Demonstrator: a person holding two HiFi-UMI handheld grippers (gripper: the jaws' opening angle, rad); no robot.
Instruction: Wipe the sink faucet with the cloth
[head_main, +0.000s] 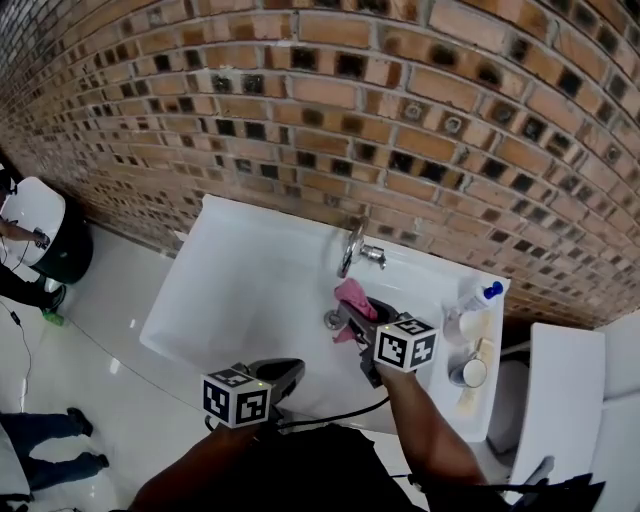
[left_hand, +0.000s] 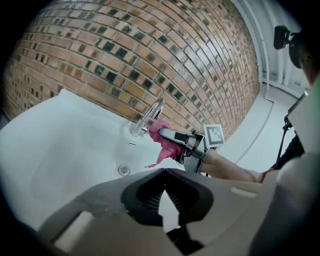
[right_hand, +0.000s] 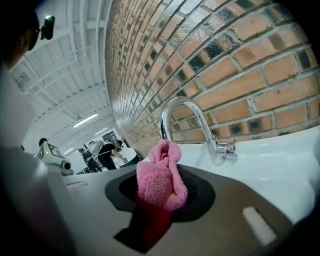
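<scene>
The right gripper (head_main: 347, 316) clamps a bunched pink terry cloth (right_hand: 159, 181) close beside the curved chrome faucet (right_hand: 189, 119) at the white ceramic sink's (head_main: 235, 290) far edge, while the left gripper's (left_hand: 164, 192) jaws sit together, empty.

Chrome faucet (head_main: 352, 247) with a tall, arched spout, standing upright on the back rim of a white sink (head_main: 230, 290). The spout curves out over the basin, and a small handle juts from its base. A pink terry cloth (head_main: 352, 297), bunched into a soft folded lump, is clamped between the jaws of the right gripper (head_main: 347, 312). It is held above the basin just in front of the faucet, close to the spout, with a loose corner hanging down; whether it touches the metal cannot be told
</scene>
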